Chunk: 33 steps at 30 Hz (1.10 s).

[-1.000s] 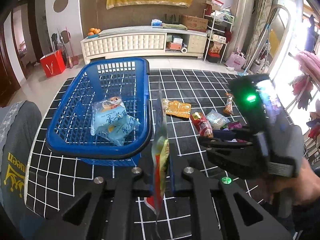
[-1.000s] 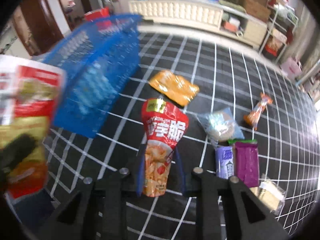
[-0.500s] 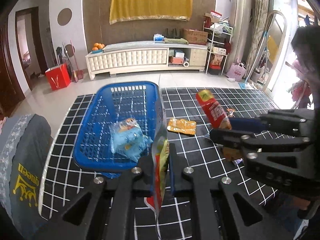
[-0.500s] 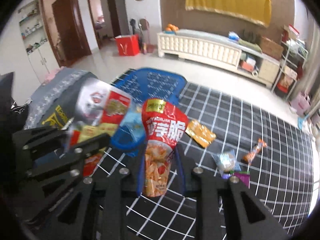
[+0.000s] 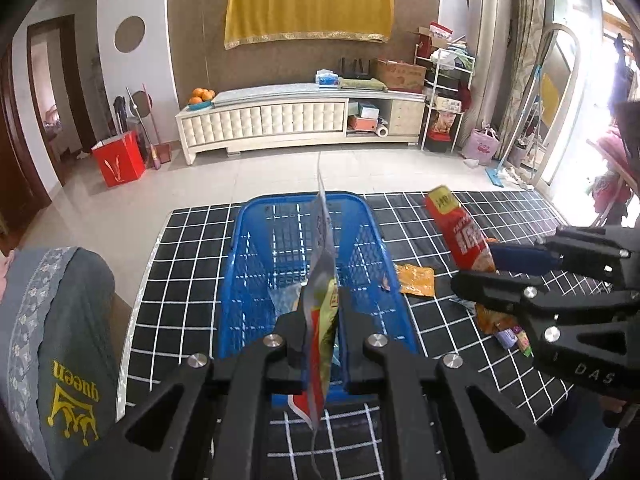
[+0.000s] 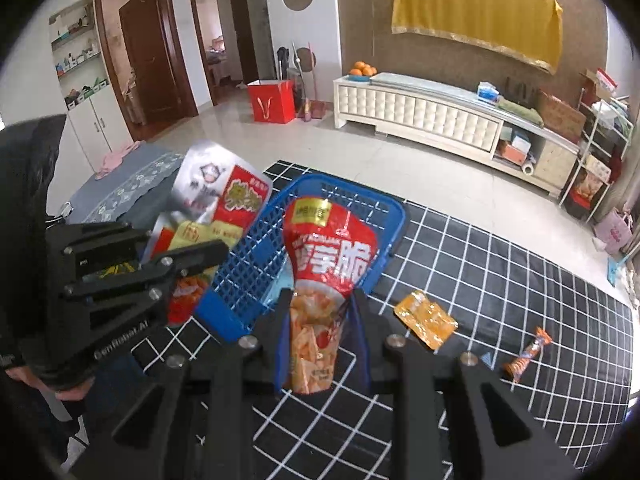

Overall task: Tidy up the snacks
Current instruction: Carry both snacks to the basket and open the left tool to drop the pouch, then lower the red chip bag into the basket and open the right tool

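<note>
My left gripper (image 5: 322, 320) is shut on a silver, red and yellow snack bag (image 5: 322, 300), seen edge-on, held above the near end of the blue basket (image 5: 248, 280). The same bag (image 6: 216, 208) and left gripper (image 6: 176, 264) show in the right wrist view. My right gripper (image 6: 320, 320) is shut on a red shrimp-cracker bag (image 6: 328, 264), held upright beside the basket (image 6: 240, 276); it also shows in the left wrist view (image 5: 460, 236). A light blue packet (image 5: 286, 298) lies in the basket.
On the black grid mat (image 6: 500, 300) lie an orange packet (image 6: 426, 318) and a small orange wrapped snack (image 6: 528, 352); more packets (image 5: 512, 336) lie under the right gripper. A grey cushion (image 5: 52, 340) sits left. A white cabinet (image 5: 300, 120) stands behind.
Both grippers have risen with their bags; the view now takes in more of the room. The left gripper's bag has come over the basket, and the right gripper has lifted the red bag off the mat.
</note>
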Available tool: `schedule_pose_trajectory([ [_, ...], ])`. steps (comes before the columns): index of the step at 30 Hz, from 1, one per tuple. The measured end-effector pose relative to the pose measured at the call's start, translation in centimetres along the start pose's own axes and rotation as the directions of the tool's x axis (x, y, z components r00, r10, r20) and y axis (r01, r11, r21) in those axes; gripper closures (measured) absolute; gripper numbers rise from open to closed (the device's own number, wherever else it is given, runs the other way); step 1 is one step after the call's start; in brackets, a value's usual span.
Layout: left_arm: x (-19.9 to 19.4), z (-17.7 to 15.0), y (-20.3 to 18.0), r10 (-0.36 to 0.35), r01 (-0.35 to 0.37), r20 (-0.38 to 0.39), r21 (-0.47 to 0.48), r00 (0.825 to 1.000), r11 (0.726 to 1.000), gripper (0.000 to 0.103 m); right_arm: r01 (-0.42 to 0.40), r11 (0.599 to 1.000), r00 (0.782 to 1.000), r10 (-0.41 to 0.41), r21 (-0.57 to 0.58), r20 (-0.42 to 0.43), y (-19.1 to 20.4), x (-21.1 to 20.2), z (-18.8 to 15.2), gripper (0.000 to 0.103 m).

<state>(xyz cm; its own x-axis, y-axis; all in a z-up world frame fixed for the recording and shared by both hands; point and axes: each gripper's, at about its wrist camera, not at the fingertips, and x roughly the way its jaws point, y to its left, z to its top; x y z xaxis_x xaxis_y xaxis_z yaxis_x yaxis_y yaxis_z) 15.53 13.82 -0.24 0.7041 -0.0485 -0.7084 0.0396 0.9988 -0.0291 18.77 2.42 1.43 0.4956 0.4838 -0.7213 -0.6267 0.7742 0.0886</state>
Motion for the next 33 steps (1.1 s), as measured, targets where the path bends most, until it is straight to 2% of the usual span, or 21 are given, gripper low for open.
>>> schedule_pose_trajectory([
  [3,2.1,0.9,1.3,-0.043,0.043,-0.05,0.009,0.998,0.999,0.093,0.0,1.0,1.0,0.0,0.017,-0.014,-0.4,1.5,0.7,0.071],
  [10,8.0,2.5,3.6,-0.06,0.056,-0.136,-0.035,0.989,0.998,0.093,0.002,0.999,0.999,-0.001,0.032,-0.033,-0.6,4.0,2.3,0.071],
  [17,12.0,4.3,4.2,-0.033,0.033,-0.153,0.002,0.988,0.999,0.092,0.003,0.999,0.999,-0.001,0.049,-0.044,-1.6,5.8,3.3,0.071],
  [19,12.8,4.9,4.3,-0.026,0.03,-0.144,0.027,0.989,0.999,0.066,0.001,0.999,0.999,0.002,0.053,-0.045,-1.7,5.9,3.1,0.071],
  [20,13.0,5.1,4.4,-0.015,0.019,-0.143,0.026,0.99,0.999,0.047,-0.001,0.999,0.999,0.003,0.052,-0.045,-1.8,5.8,3.1,0.071],
  [21,12.9,5.3,4.6,-0.008,0.011,-0.134,0.02,0.991,1.0,0.043,-0.001,0.999,0.999,0.003,0.051,-0.045,-1.9,5.8,3.0,0.071],
  [33,10.2,4.3,5.8,0.003,-0.005,-0.119,-0.013,0.993,1.0,0.043,-0.011,0.997,1.0,0.013,0.071,-0.025,-2.1,3.9,3.8,0.071],
])
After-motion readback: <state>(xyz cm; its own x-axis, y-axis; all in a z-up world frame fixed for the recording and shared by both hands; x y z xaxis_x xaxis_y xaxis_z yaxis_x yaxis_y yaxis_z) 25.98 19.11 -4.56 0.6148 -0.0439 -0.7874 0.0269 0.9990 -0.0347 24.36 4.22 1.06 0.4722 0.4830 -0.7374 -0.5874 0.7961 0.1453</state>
